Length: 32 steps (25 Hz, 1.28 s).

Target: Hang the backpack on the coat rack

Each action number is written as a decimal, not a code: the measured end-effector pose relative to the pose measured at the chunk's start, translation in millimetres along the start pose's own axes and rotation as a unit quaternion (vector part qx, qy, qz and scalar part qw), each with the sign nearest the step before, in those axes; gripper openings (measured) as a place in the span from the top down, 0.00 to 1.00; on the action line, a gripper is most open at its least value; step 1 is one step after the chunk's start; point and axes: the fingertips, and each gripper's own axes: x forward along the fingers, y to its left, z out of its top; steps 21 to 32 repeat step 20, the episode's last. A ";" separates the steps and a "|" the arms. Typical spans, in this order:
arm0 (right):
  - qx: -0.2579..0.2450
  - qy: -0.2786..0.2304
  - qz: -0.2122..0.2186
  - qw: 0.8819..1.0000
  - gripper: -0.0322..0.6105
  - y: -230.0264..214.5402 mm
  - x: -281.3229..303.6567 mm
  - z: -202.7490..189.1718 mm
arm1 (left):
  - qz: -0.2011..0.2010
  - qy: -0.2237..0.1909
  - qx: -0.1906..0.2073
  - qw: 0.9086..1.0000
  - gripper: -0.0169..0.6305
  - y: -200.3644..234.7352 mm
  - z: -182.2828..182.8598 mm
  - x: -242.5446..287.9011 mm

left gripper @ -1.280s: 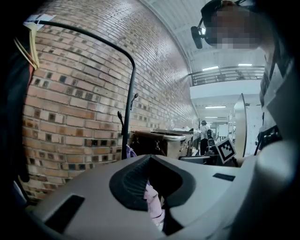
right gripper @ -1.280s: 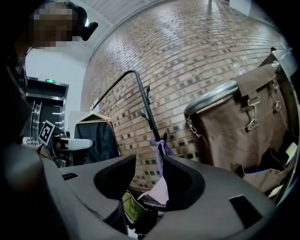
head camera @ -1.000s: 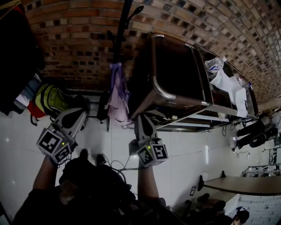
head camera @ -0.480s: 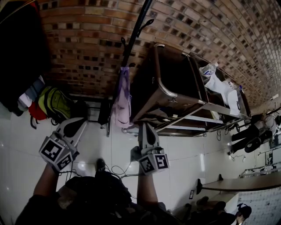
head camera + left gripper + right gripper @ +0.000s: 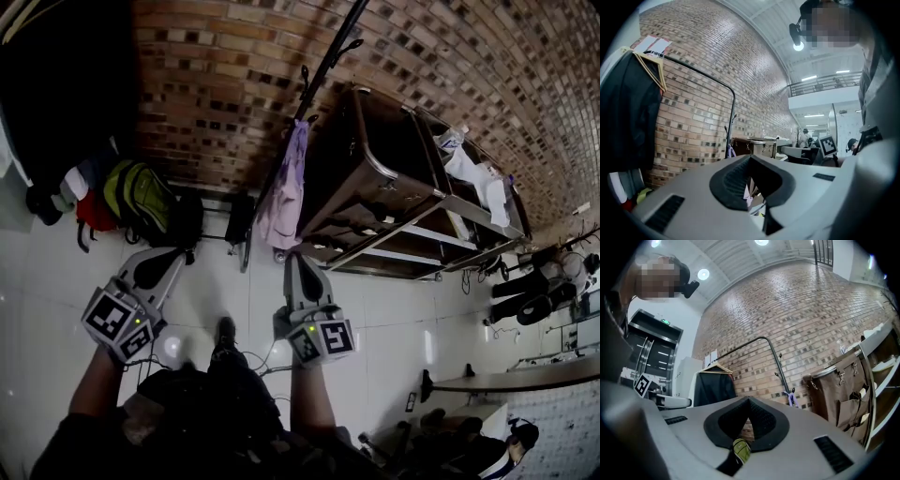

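Both handheld grippers, the left gripper (image 5: 157,265) and the right gripper (image 5: 296,265), point toward the brick wall (image 5: 216,84), each with its jaws pressed together on nothing. The green backpack (image 5: 139,199) sits on the tiled floor (image 5: 56,281) at its edge against the wall, apart from both grippers and left of the coat rack (image 5: 323,80), where a lilac garment (image 5: 284,192) hangs.

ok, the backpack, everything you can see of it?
The backpack is lime green with dark panels and straps, soft fabric by the look. It stands on the white floor at the foot of the brick wall, between a red item and a dark bag. Not hung; the coat rack stands apart.
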 end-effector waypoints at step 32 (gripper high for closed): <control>-0.186 0.072 0.020 0.980 0.94 177.8 -86.5 -16.6 | -0.015 -0.034 -0.010 0.999 0.94 -32.1 1.6 -136.9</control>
